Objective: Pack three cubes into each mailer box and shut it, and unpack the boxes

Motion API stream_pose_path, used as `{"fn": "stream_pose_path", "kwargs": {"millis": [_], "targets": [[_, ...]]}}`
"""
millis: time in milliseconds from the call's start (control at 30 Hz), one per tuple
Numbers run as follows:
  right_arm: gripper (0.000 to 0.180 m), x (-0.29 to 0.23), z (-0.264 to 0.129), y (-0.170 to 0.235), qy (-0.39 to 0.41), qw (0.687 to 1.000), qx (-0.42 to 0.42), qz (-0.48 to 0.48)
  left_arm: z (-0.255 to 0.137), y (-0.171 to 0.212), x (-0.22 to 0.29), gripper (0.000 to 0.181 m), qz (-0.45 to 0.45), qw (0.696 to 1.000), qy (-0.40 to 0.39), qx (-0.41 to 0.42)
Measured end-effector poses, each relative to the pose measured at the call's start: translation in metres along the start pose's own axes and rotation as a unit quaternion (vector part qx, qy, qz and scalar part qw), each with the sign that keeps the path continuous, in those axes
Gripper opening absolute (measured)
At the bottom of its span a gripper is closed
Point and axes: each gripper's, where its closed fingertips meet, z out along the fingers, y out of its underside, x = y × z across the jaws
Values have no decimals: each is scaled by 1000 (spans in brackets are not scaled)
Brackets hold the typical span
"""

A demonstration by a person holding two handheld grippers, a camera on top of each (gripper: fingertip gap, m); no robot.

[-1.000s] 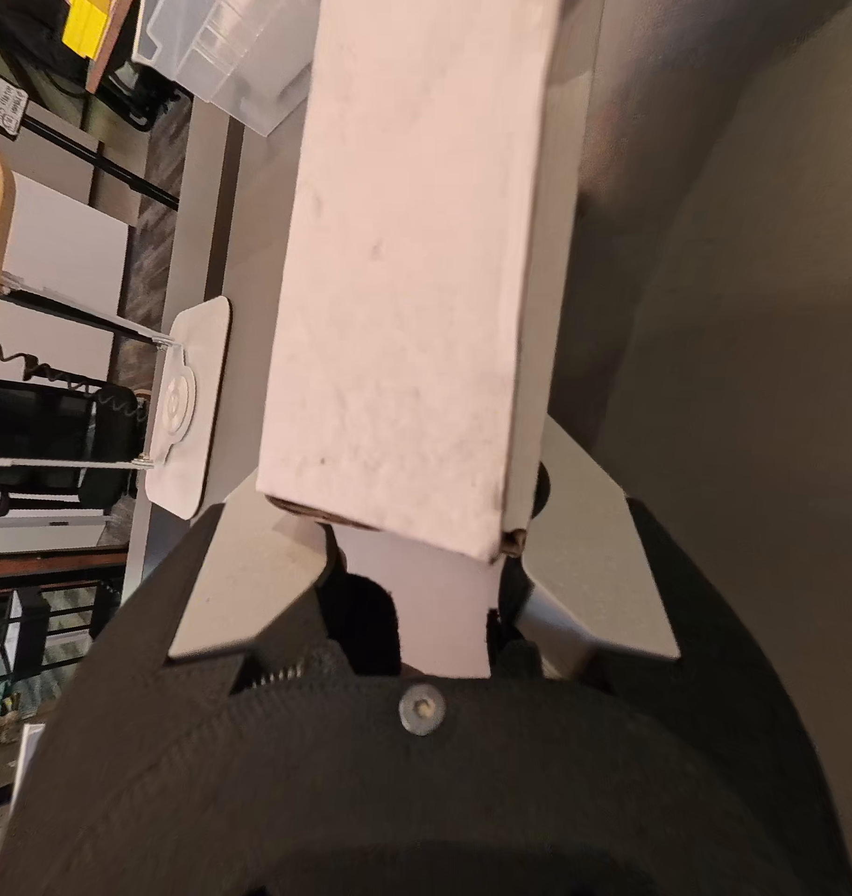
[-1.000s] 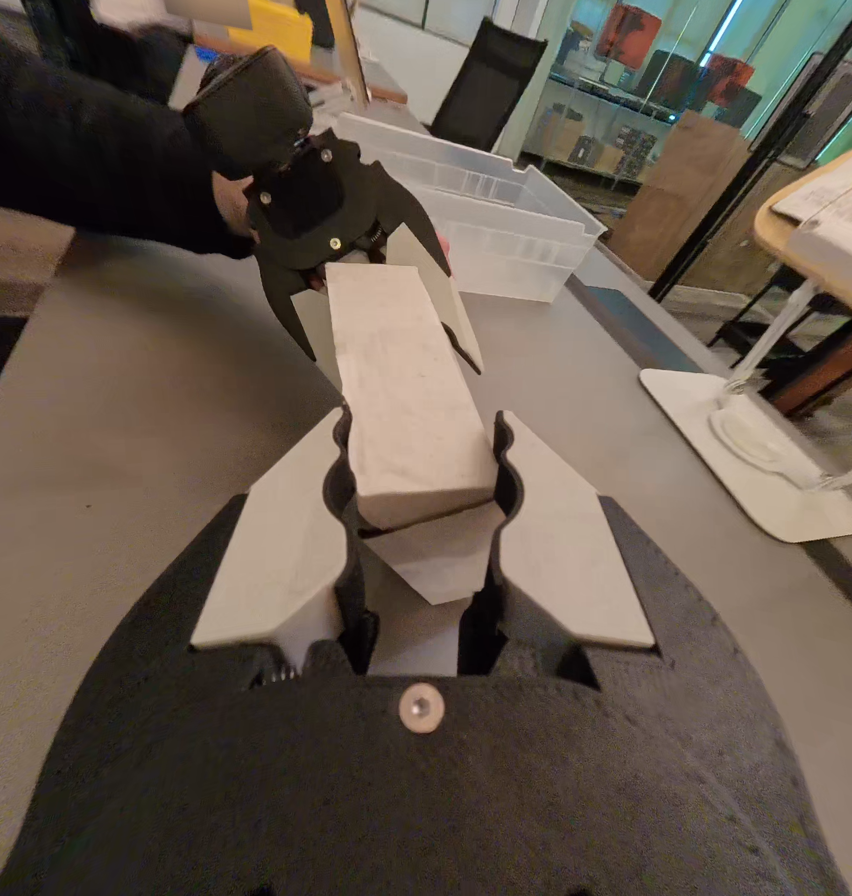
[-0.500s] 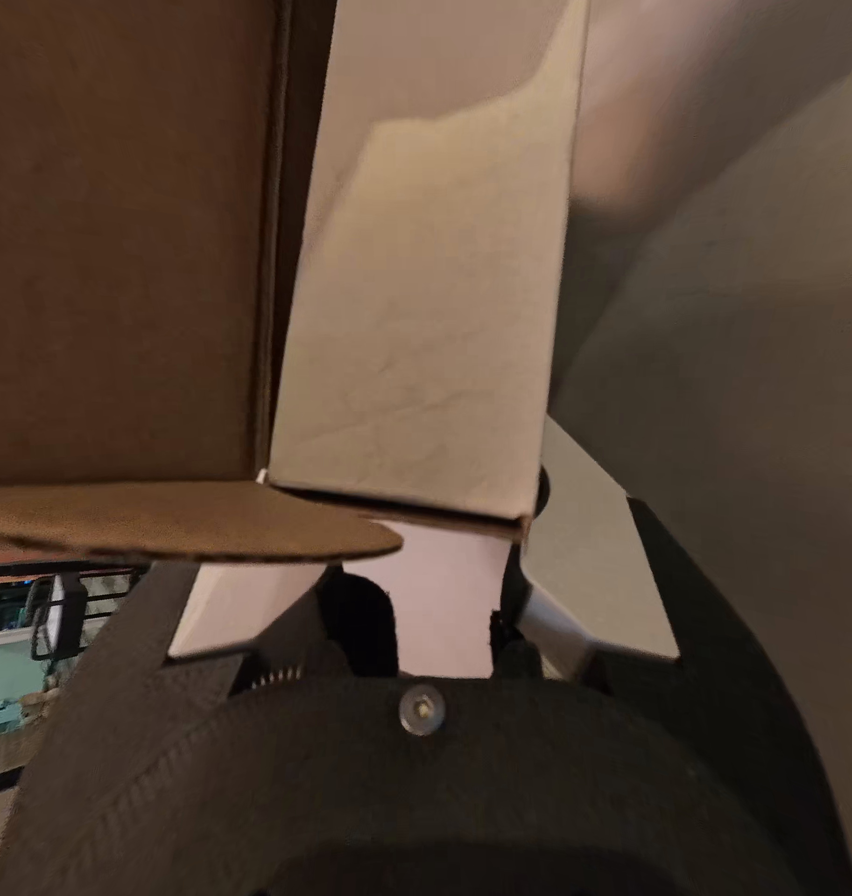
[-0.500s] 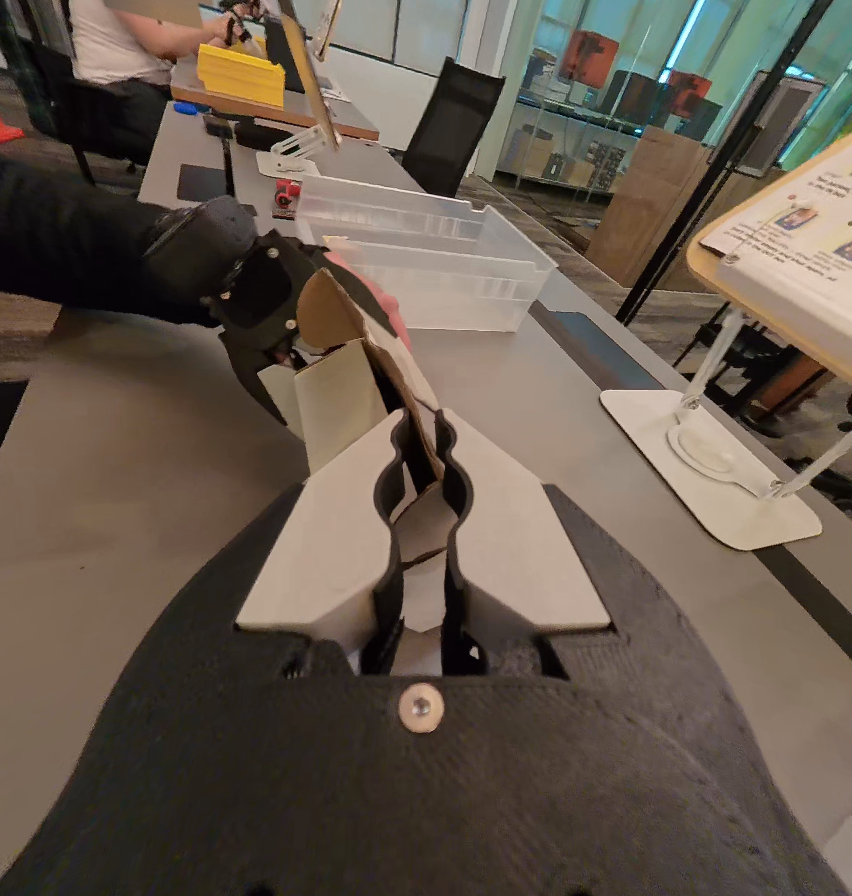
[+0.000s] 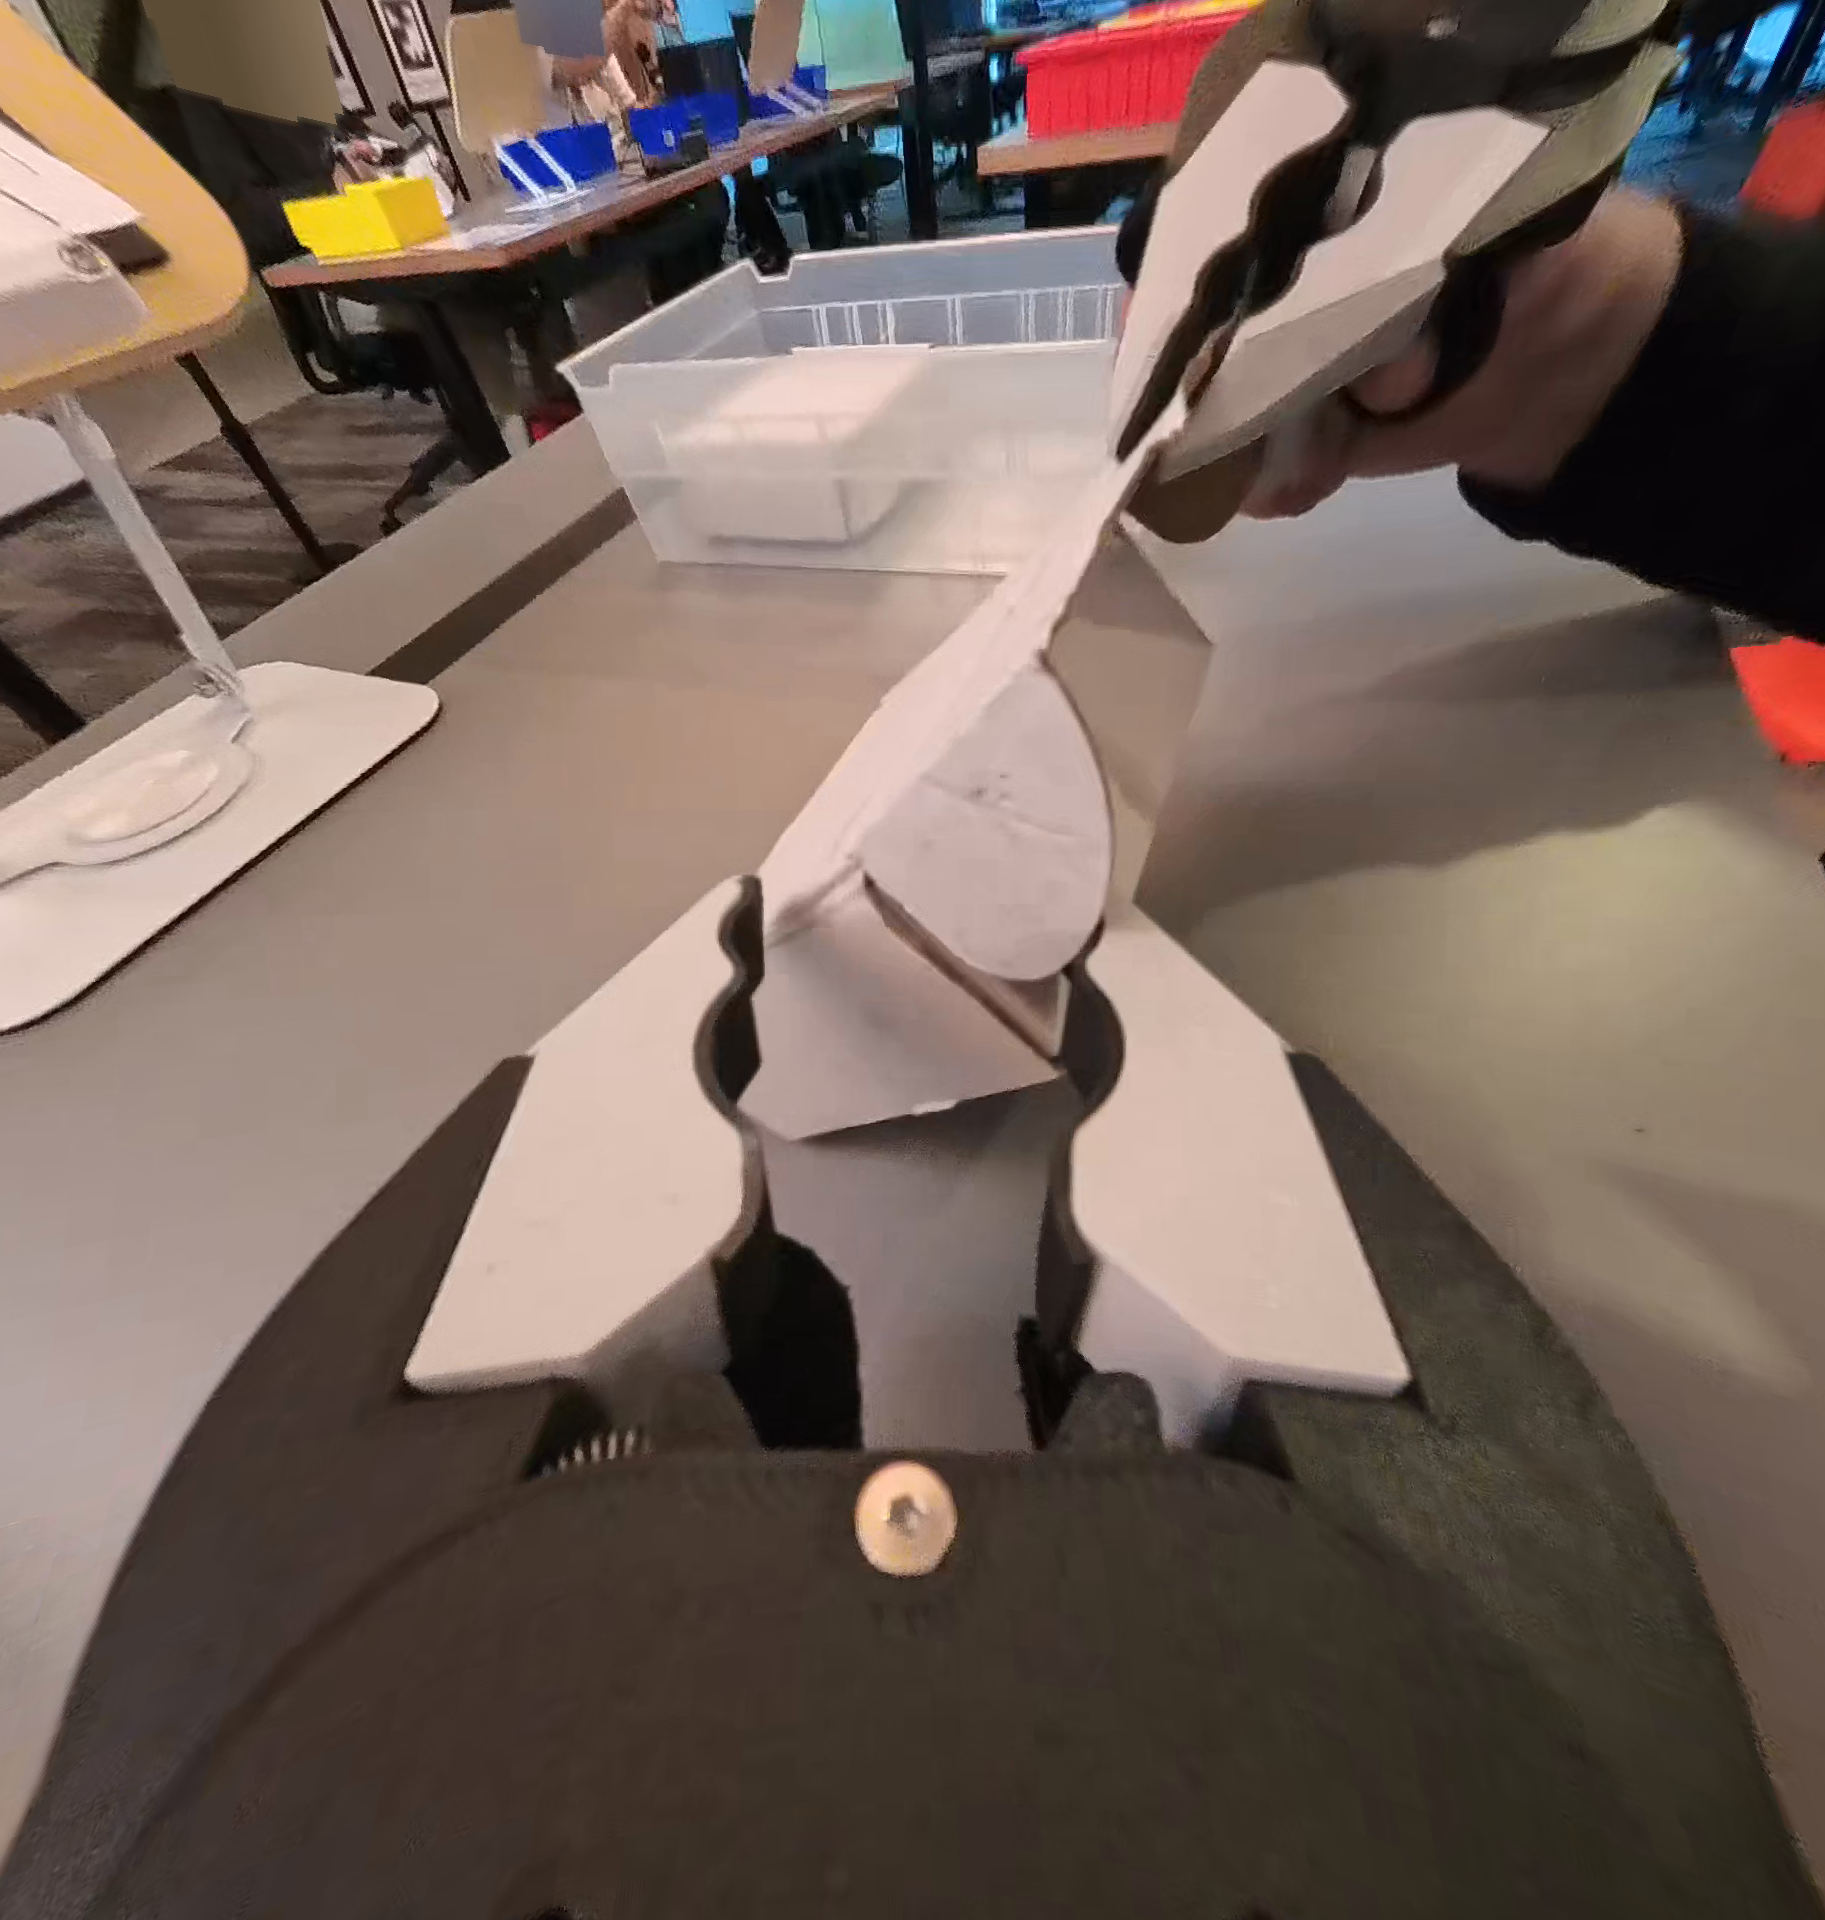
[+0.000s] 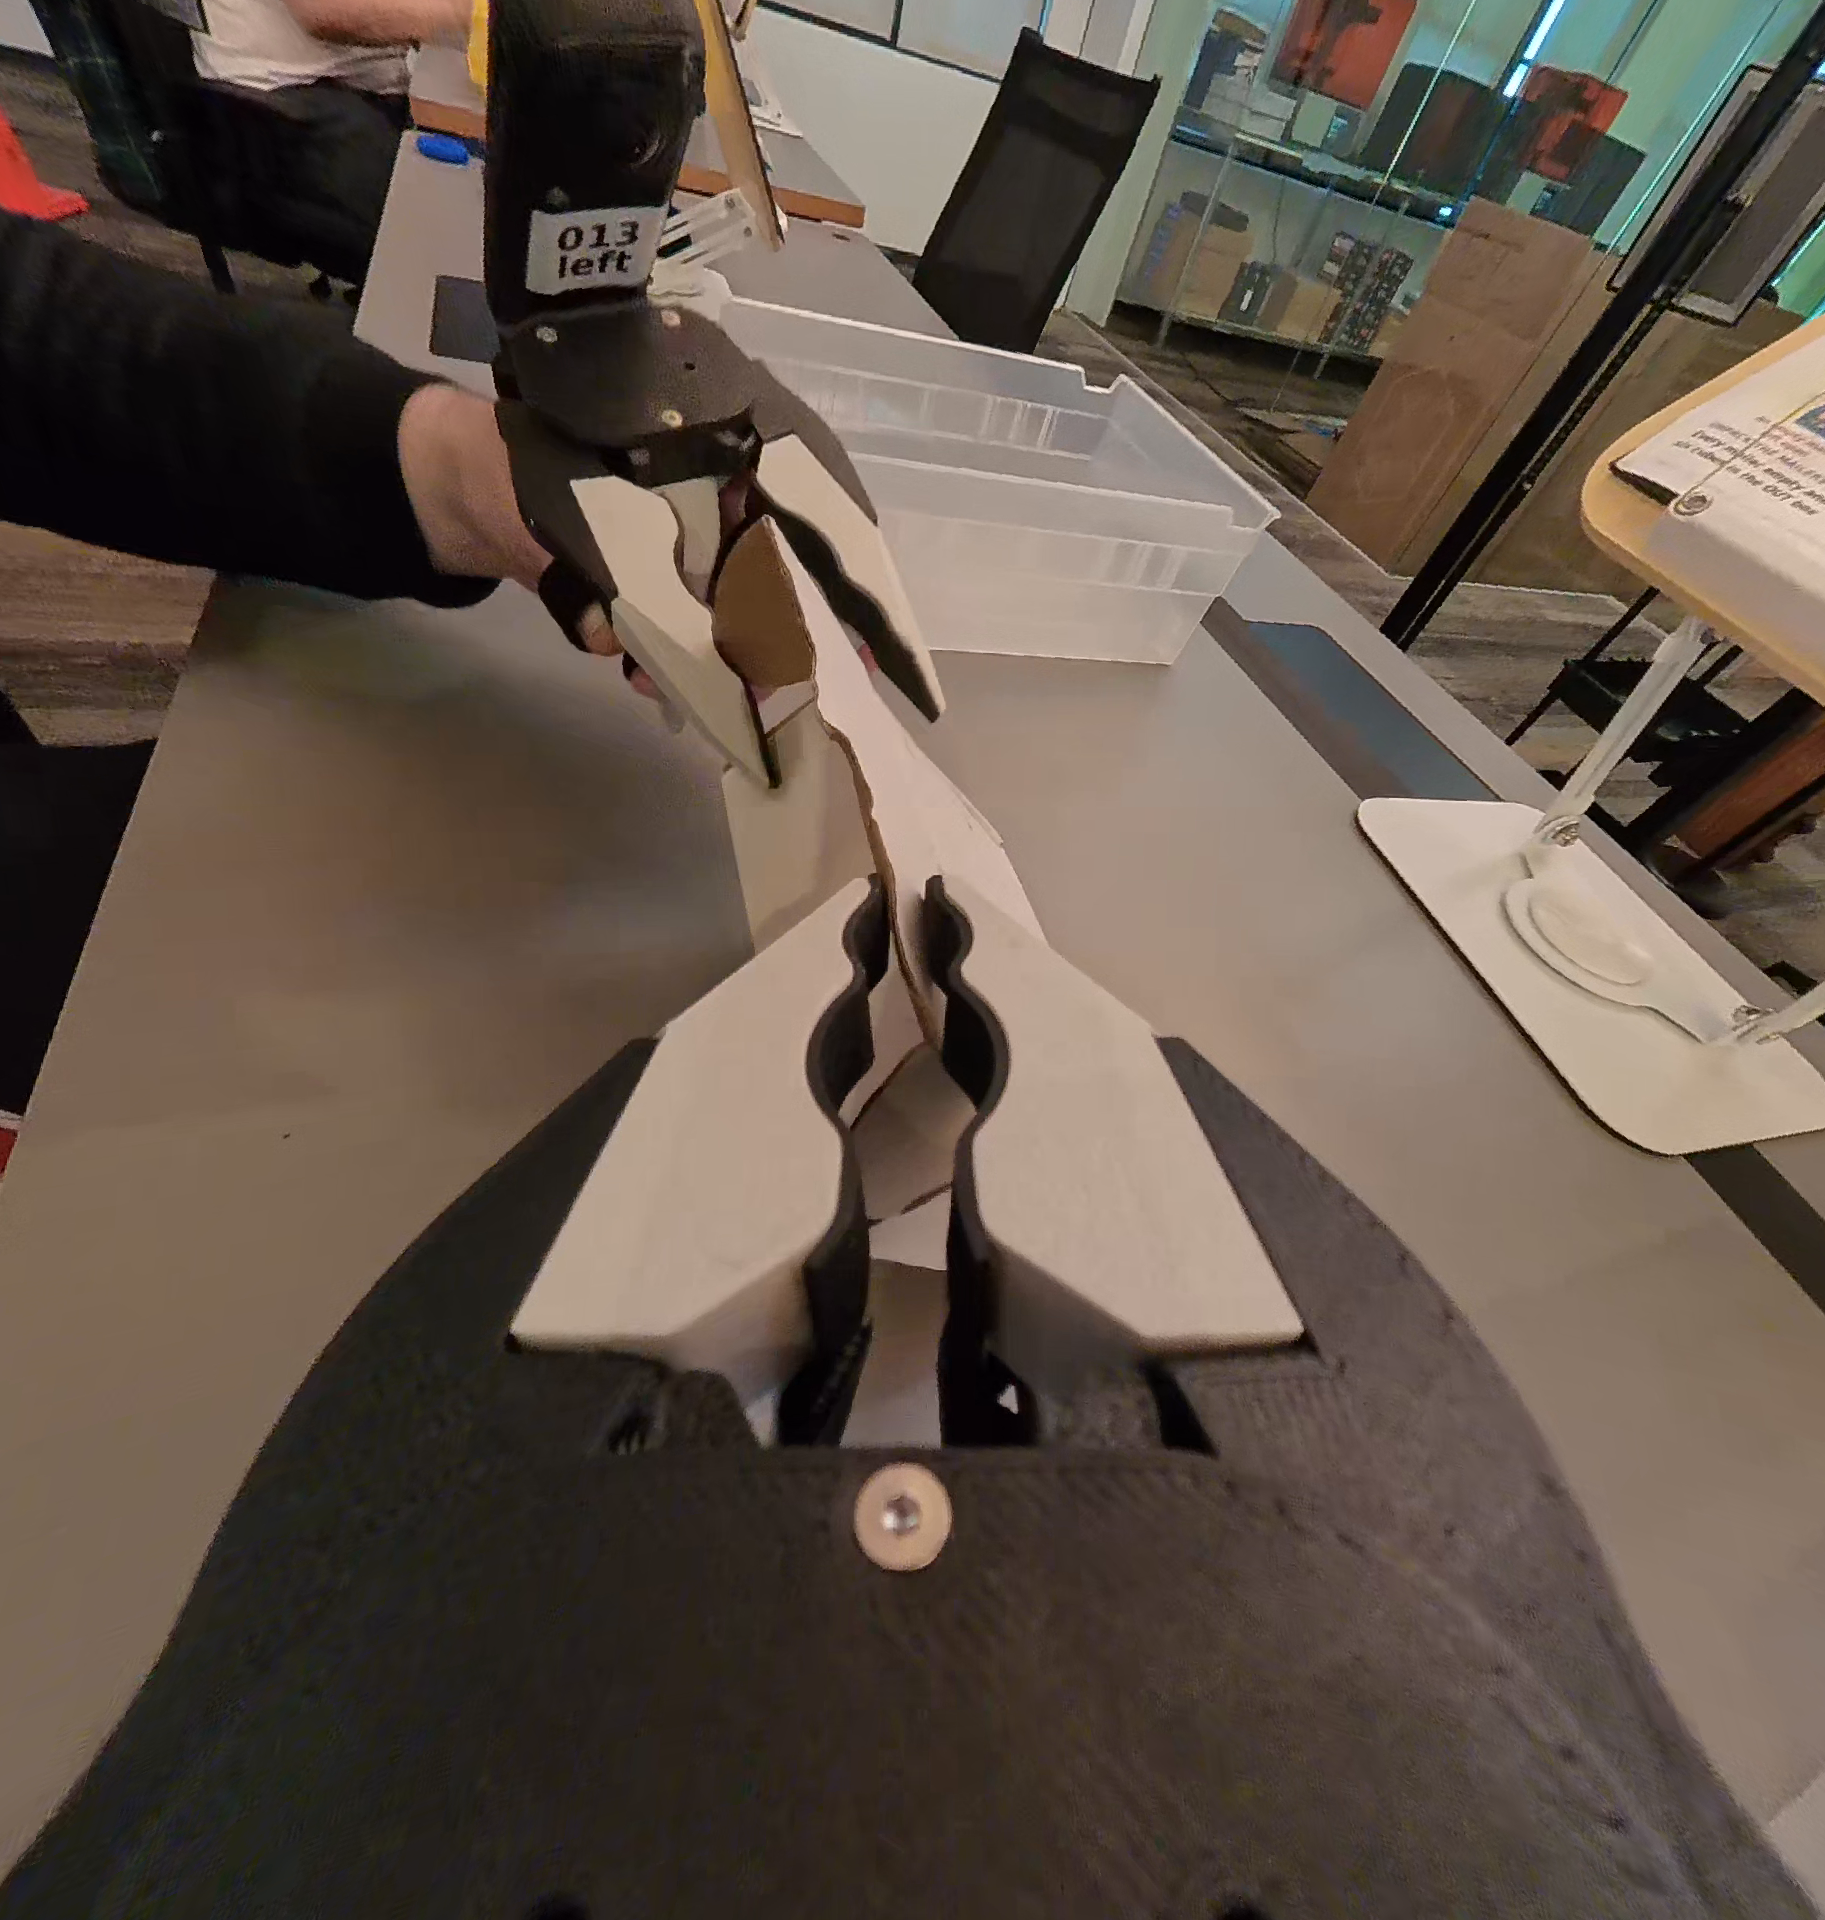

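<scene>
Opposed close wrist views, shared table (image 5: 472,727)

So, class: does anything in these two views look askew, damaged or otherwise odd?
Yes. The mailer box is splayed and twisted, stretched in mid-air between the left gripper and right gripper, both clamped on its flaps. No cubes are visible.
</scene>
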Motion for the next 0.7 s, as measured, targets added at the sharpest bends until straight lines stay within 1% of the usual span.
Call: {"fn": "stream_pose_path", "kwargs": {"millis": [33,67,200,333,533,700], "targets": [[4,0,0,0,-1,1000,1,3,3,2,0,56,-5,1000,-6,-2],[4,0,1,0,-1,1000,-1,3,6,3,0,52,-4,1000,-14,1],[4,3,0,2,-3,1000,-5,19,9,6,1,51,27,999,-38,1],[0,4,-1,-4,-19,998,12,58,13,11,3,48,82,995,-63,-11],[0,8,1,-6,-31,997,7,72,14,13,2,48,99,992,-79,-8],[0,7,0,0,-49,994,12,93,12,14,1,47,108,990,-92,-2]]}}
